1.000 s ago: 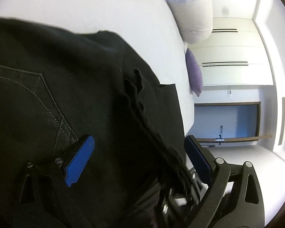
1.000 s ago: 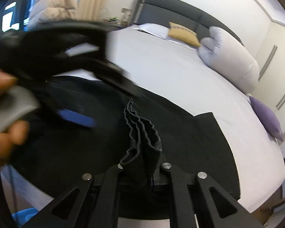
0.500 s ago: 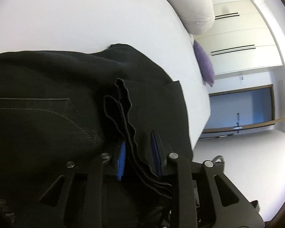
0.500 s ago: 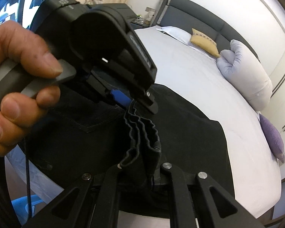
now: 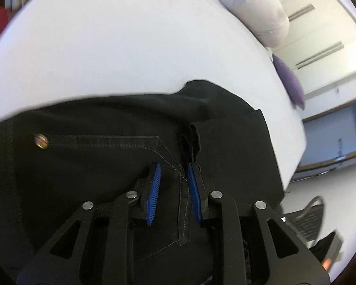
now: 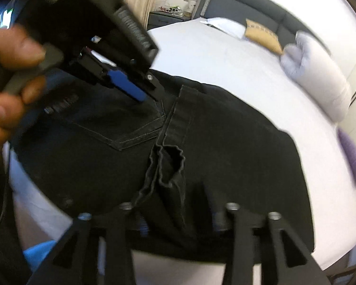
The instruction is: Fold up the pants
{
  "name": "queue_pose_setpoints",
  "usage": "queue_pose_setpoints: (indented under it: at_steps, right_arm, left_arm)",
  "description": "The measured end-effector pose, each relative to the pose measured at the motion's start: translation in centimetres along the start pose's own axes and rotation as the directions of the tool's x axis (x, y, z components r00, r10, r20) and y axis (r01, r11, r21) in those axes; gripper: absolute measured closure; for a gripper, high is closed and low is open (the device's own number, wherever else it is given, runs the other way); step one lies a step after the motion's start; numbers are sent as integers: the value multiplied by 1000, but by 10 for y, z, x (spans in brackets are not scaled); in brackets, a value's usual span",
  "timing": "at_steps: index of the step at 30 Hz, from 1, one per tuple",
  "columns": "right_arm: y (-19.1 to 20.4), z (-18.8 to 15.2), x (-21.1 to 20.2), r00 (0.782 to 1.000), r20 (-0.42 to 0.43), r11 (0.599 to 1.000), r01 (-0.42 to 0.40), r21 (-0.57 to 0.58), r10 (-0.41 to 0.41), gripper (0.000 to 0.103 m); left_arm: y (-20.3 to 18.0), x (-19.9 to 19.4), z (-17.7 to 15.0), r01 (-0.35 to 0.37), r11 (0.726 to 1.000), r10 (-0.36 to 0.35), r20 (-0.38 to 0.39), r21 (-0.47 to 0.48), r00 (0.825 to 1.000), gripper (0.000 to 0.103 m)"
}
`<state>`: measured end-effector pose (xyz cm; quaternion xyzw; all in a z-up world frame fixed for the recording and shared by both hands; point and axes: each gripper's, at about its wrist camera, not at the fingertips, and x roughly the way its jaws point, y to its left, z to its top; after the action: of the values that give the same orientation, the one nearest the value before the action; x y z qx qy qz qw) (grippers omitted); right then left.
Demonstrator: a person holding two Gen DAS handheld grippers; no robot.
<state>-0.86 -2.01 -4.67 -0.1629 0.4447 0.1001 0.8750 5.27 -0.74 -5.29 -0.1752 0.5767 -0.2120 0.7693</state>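
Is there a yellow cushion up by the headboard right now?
Yes, in the right wrist view a yellow cushion lies against the dark headboard, far from the black pants.

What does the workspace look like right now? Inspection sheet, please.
Surface: white bed sheet, bare beyond the garment.
Job's things: black pants folded over, back pocket up, hems bunched.
Clutter: grey pillow, purple cushion, tan cushion.
Grippers: left gripper has its jaws narrow over the pocket seam, grip unclear; right gripper has just been opening, with the hems loose between its jaws.
Cables: thin dark cord below the hand.
Surroundings: dark headboard, wardrobe doors.
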Motion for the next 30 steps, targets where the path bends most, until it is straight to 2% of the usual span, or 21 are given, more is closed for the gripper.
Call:
queue_pose_setpoints:
  at_steps: [1, 2, 4, 5, 7, 9, 11, 12, 13, 14, 16, 18, 19, 22, 23, 25, 27, 29, 30]
  right_arm:
    - [-7, -1, -6, 998, -3, 997, -62, 35, 62, 43]
    - [-17, -3, -14, 987, -5, 984, -158, 85, 159, 43]
    - [-39, -4, -25, 961, -1, 949, -273, 158, 277, 46]
    - [-55, -6, -31, 951, 8, 930, -304, 205, 309, 50]
    - [-102, -8, -36, 935, 34, 882, -344, 322, 352, 65]
    - [-160, -14, -36, 915, 90, 802, -389, 453, 393, 66]
    - [-200, -16, -33, 903, 119, 755, -412, 511, 412, 66]
    - [-223, -15, -27, 881, 146, 715, -453, 532, 449, 66]
    - [-236, -14, -22, 869, 164, 691, -474, 546, 467, 66]
    - [-250, -12, -14, 856, 175, 663, -492, 564, 487, 66]
    - [-274, -3, 14, 808, 191, 589, -548, 594, 558, 66]
    - [-285, 5, 39, 777, 199, 531, -569, 628, 597, 66]
    - [-292, 11, 60, 740, 203, 482, -594, 644, 641, 66]
    - [-294, 15, 96, 717, 200, 427, -590, 686, 668, 66]
    - [-291, 13, 110, 693, 202, 395, -597, 698, 692, 66]
    - [-283, 4, 134, 662, 184, 349, -586, 731, 727, 73]
    - [-282, -3, 142, 651, 187, 329, -585, 741, 736, 84]
    - [-284, -11, 139, 636, 211, 300, -598, 743, 743, 84]
    - [-284, -17, 135, 629, 214, 299, -606, 737, 747, 84]
  left_arm:
    - [-11, -4, -1, -16, 999, 16, 8, 47, 1000, 80]
    - [-22, -5, -1, -21, 996, 20, 13, 86, 1000, 80]
    - [-40, -4, -1, -19, 990, 16, 19, 142, 1000, 80]
    - [-50, -2, -2, -12, 985, 9, 17, 171, 1000, 80]
    - [-63, 9, -5, 5, 979, -4, -3, 205, 1000, 80]
    - [-82, 36, -10, -4, 972, 14, -41, 234, 999, 80]
    - [-90, 49, -24, -10, 962, 33, -80, 274, 996, 80]
    - [-93, 56, -31, -33, 951, 63, -90, 307, 994, 80]
    - [-95, 61, -39, -62, 936, 96, -82, 345, 992, 80]
    - [-97, 62, -47, -83, 915, 110, -46, 394, 993, 80]
    - [-101, 63, -53, -97, 899, 116, -19, 427, 993, 80]
    - [-100, 63, -54, -91, 902, 108, -18, 421, 994, 80]
    - [-98, 63, -53, -84, 908, 103, -23, 410, 994, 80]
    - [-93, 61, -54, -76, 913, 97, -33, 400, 995, 80]
    - [-90, 60, -53, -72, 915, 93, -34, 396, 995, 80]
    - [-85, 60, -48, -61, 921, 81, -37, 384, 996, 80]
    - [-79, 60, -42, -46, 929, 66, -42, 368, 997, 80]
    - [-73, 57, -41, -38, 932, 57, -43, 362, 997, 80]
    - [-69, 55, -39, -36, 932, 55, -43, 360, 998, 80]
